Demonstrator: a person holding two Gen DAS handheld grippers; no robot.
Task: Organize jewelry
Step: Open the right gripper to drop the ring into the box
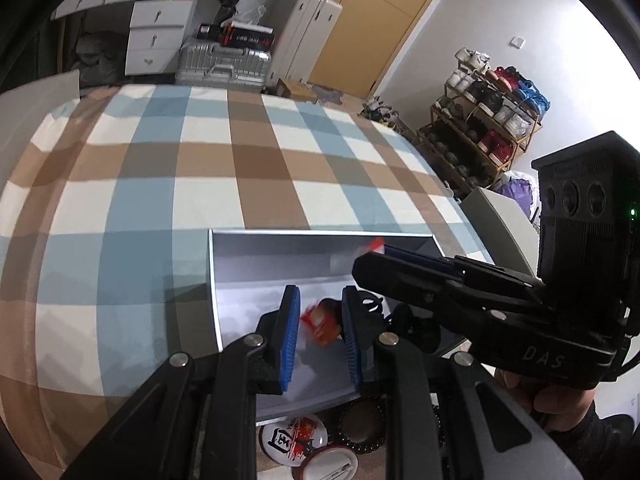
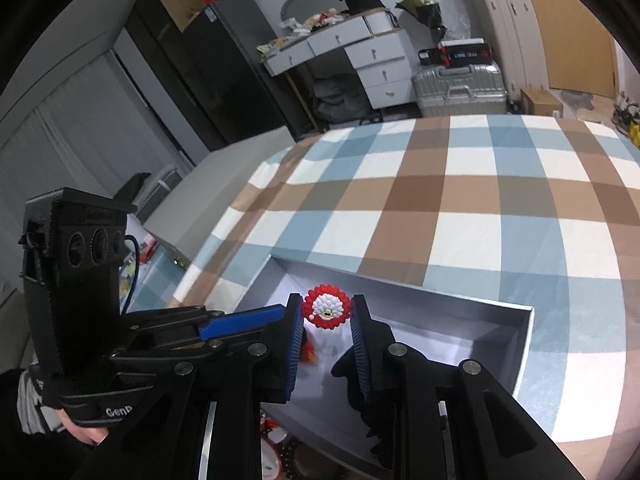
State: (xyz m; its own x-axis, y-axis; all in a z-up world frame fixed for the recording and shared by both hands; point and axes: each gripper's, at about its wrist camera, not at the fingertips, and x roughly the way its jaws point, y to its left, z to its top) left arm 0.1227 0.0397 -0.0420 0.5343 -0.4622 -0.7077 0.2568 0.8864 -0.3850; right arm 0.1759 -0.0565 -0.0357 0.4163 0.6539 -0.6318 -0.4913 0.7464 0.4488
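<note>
Beaded Santa brooch (image 2: 327, 311) lies inside the grey box (image 2: 526, 344); the right gripper (image 2: 326, 336) stands open around it; the left gripper (image 1: 320, 326) open over a blurred red piece (image 1: 320, 322); round badges (image 1: 294, 436) outside the box remain.

White drawer desk (image 2: 360, 56), silver suitcase (image 2: 460, 88) — shoe rack (image 1: 488, 128) by wall.

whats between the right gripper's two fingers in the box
In the right wrist view, a red and white beaded ornament lies in the gap of the right gripper, on the white box floor. The pads do not touch it.
</note>
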